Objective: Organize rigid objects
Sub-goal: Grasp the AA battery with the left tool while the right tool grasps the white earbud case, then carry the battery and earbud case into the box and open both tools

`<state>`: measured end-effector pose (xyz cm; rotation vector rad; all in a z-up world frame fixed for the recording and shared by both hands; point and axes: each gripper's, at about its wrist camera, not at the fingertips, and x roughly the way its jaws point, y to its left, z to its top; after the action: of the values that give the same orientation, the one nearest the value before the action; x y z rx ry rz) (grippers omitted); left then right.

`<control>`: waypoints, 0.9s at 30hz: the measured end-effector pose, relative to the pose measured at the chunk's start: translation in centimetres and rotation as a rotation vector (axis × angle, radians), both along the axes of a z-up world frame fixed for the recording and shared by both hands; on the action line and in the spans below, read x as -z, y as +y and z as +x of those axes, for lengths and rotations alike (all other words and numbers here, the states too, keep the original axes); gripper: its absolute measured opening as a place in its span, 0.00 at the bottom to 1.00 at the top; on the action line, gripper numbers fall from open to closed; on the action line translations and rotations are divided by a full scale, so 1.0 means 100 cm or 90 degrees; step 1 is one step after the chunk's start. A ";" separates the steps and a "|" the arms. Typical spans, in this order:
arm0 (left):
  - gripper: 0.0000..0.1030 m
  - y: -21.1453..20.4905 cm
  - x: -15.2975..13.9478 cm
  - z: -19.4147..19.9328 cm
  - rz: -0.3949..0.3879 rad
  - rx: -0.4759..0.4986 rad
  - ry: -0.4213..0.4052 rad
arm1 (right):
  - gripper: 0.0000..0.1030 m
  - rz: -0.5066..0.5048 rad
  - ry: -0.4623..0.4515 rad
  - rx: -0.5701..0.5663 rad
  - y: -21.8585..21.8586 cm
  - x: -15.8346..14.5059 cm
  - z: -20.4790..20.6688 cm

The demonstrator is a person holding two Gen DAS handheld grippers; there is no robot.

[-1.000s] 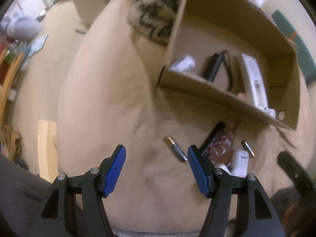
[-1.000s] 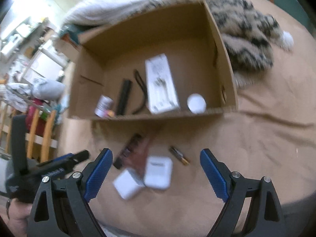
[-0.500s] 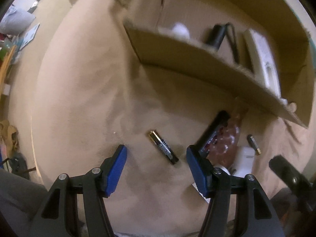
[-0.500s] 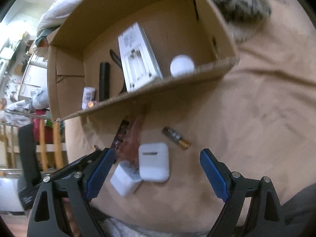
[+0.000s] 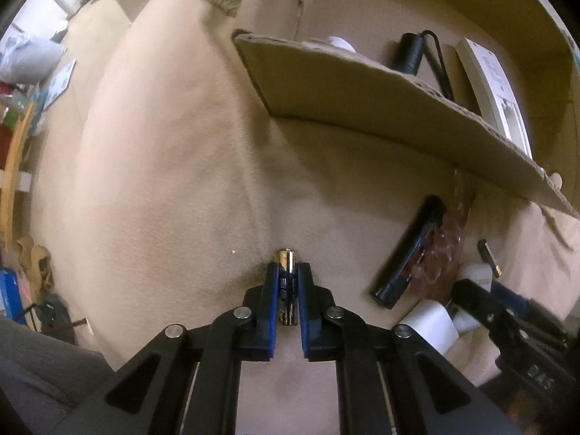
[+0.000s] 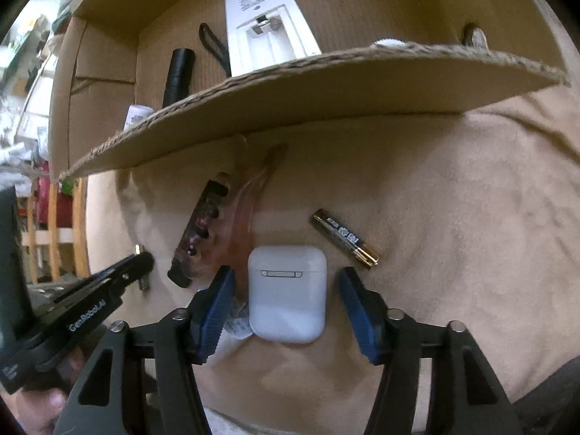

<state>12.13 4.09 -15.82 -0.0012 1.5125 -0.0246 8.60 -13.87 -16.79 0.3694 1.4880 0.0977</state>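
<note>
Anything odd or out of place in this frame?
The white remote in the cardboard box lies face down with its battery bay open and empty, no cover visible. Meanwhile one battery is clamped in the left gripper and another battery lies loose on the blanket.

I see matte tan cloth cover [image 5: 163, 166], soft nap. Box [image 6: 326, 83] is raw corrugated cardboard, rough edge. Earbud case [image 6: 287, 293]: smooth glossy white plastic. Battery [image 5: 287, 286] w/ shiny metallic wrap. Finger pads [image 6: 214, 311] ribbed blue, rubbery-looking.
</note>
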 end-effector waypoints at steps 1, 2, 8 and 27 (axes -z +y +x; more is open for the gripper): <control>0.09 0.000 -0.001 -0.001 0.001 0.001 -0.001 | 0.44 -0.009 -0.003 -0.001 0.001 -0.001 -0.001; 0.09 -0.001 -0.001 -0.001 0.002 0.002 -0.002 | 0.44 -0.019 -0.004 0.001 -0.001 -0.002 -0.002; 0.09 -0.015 0.002 0.012 0.014 0.008 -0.004 | 0.44 -0.085 -0.001 -0.029 0.008 0.001 -0.003; 0.09 -0.014 -0.029 -0.002 0.031 0.014 -0.072 | 0.44 -0.064 -0.090 -0.035 -0.009 -0.042 -0.025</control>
<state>11.91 2.65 -12.96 0.0548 1.4003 -0.0059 6.12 -14.79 -12.57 0.2357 1.3577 0.0904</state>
